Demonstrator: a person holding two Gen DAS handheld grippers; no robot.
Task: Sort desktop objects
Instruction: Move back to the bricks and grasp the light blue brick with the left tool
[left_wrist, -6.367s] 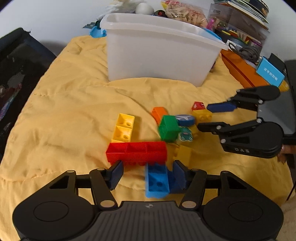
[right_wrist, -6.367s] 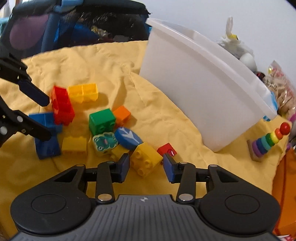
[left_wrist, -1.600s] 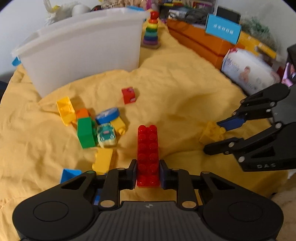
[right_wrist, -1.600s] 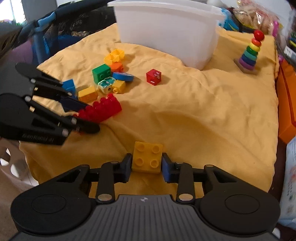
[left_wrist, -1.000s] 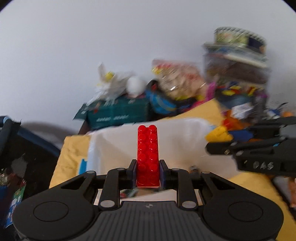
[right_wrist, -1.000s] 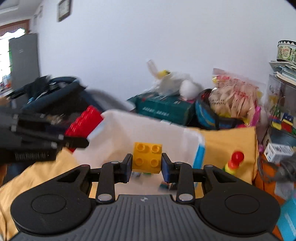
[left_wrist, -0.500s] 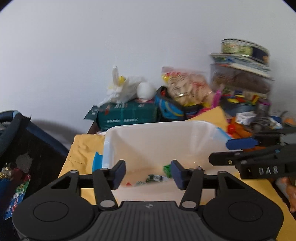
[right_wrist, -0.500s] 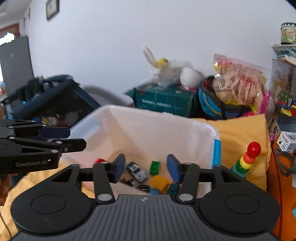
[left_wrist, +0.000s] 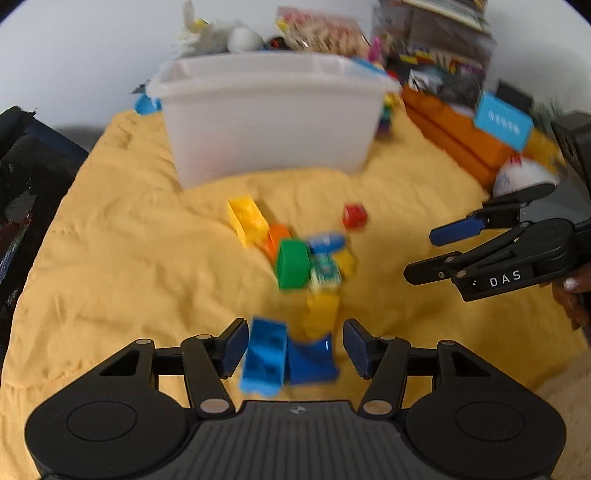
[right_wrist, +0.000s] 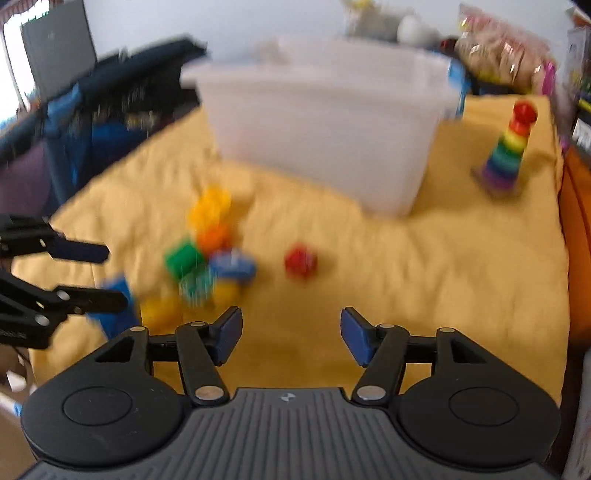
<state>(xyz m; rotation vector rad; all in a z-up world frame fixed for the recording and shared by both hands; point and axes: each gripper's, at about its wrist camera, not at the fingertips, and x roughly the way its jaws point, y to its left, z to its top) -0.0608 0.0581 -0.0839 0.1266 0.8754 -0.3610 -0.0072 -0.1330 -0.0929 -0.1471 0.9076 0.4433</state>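
Observation:
Both views are motion-blurred. Loose toy bricks lie on the yellow blanket (left_wrist: 129, 258) in front of the white bin (left_wrist: 269, 114). My left gripper (left_wrist: 291, 349) is open and empty, low over a light blue brick (left_wrist: 264, 356) and a dark blue piece (left_wrist: 310, 356). Beyond them lie a yellow brick (left_wrist: 320, 308), a green brick (left_wrist: 293, 263), a teal tile (left_wrist: 325, 269), an orange brick (left_wrist: 277, 236), a long yellow brick (left_wrist: 246, 219) and a red cube (left_wrist: 354, 216). My right gripper (right_wrist: 291, 334) is open and empty over bare blanket, short of the red cube (right_wrist: 301, 261).
A rainbow stacking toy (right_wrist: 508, 147) stands right of the bin (right_wrist: 325, 122). Orange boxes (left_wrist: 458, 140) and a blue card (left_wrist: 502, 120) lie at the right. A dark bag (right_wrist: 92, 122) is at the left edge. Clutter sits behind the bin.
Both grippers have come down and back from above the bin to low over the blanket. Earlier they let go of the red and yellow bricks over the bin.

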